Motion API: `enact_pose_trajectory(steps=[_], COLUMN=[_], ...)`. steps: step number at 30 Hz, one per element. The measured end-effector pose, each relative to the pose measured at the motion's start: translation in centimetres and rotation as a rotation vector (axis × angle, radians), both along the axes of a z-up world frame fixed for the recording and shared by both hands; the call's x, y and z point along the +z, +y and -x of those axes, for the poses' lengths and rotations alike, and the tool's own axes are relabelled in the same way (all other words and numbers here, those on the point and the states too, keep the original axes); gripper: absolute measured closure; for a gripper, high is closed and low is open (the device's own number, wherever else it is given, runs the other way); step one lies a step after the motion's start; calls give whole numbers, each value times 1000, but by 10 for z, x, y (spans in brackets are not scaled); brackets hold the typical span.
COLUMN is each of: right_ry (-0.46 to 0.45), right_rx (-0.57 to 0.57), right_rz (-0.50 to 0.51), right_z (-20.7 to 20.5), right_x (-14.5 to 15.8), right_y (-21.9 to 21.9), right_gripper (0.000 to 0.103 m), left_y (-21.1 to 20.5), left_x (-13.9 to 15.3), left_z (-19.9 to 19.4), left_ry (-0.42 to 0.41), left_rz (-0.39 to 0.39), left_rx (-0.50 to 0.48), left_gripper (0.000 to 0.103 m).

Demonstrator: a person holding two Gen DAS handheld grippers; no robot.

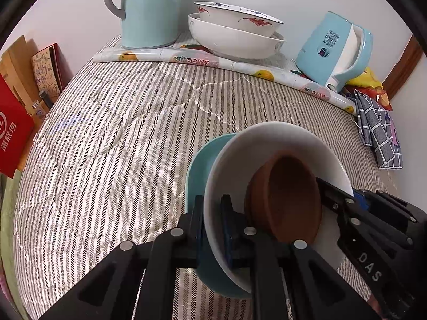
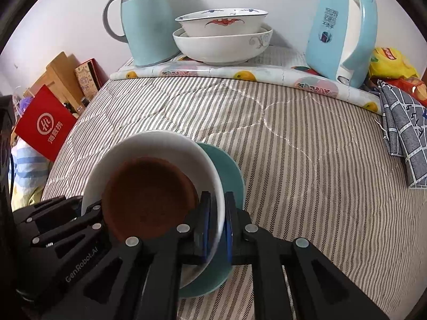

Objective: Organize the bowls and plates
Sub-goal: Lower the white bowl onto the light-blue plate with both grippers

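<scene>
Carrying a nested stack two-handed: small brown clay bowl (image 2: 149, 200) sits inside a white ceramic bowl (image 2: 160, 144), which sits on a teal ceramic plate (image 2: 229, 176), low over the grey-and-white striped quilted cloth (image 2: 293, 160).

Left gripper (image 1: 210, 221) is nearly closed, pinching the white bowl's rim on its side, one finger inside the bowl and one between bowl and plate. Right gripper (image 2: 217, 221) is likewise nearly closed on the opposite rim.

Whether the teal plate is clamped or only rests under the bowl, I cannot tell, so treat it as loose.

Stack looks tilted in both views, though part of that may be the lens. Keep both grips level with each other and move them together, no twist. Set it down flat, plate touching first, before loosening either grip.

Likely target is the pair of stacked white patterned bowls (image 2: 222, 37) on the fruit-print mat (image 2: 267, 76), between the pale blue jug (image 2: 145, 24) and the blue electric kettle (image 2: 344, 34). Stay clear of both.
</scene>
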State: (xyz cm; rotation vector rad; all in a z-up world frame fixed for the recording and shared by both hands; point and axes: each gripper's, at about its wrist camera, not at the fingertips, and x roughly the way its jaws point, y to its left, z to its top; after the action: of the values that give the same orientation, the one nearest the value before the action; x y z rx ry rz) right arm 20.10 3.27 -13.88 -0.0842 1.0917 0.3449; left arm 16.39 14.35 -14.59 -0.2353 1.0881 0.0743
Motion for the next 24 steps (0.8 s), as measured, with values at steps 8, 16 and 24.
enact_pose_trajectory(steps=[8, 16, 24], right_ry=[-16, -26, -43], right_rx=[5, 13, 8], right_rz=[-13, -8, -25], right_z=[6, 13, 21], right_x=[4, 9, 18], right_y=[-7, -9, -22], right_gripper=[86, 83, 72], left_y=[-5, -8, -19], left_x=[2, 7, 15], left_z=[3, 9, 15], left_ry=[14, 27, 37], left_rz=[-28, -38, -101], left_rx=[-10, -17, -21], left_gripper=[86, 82, 73])
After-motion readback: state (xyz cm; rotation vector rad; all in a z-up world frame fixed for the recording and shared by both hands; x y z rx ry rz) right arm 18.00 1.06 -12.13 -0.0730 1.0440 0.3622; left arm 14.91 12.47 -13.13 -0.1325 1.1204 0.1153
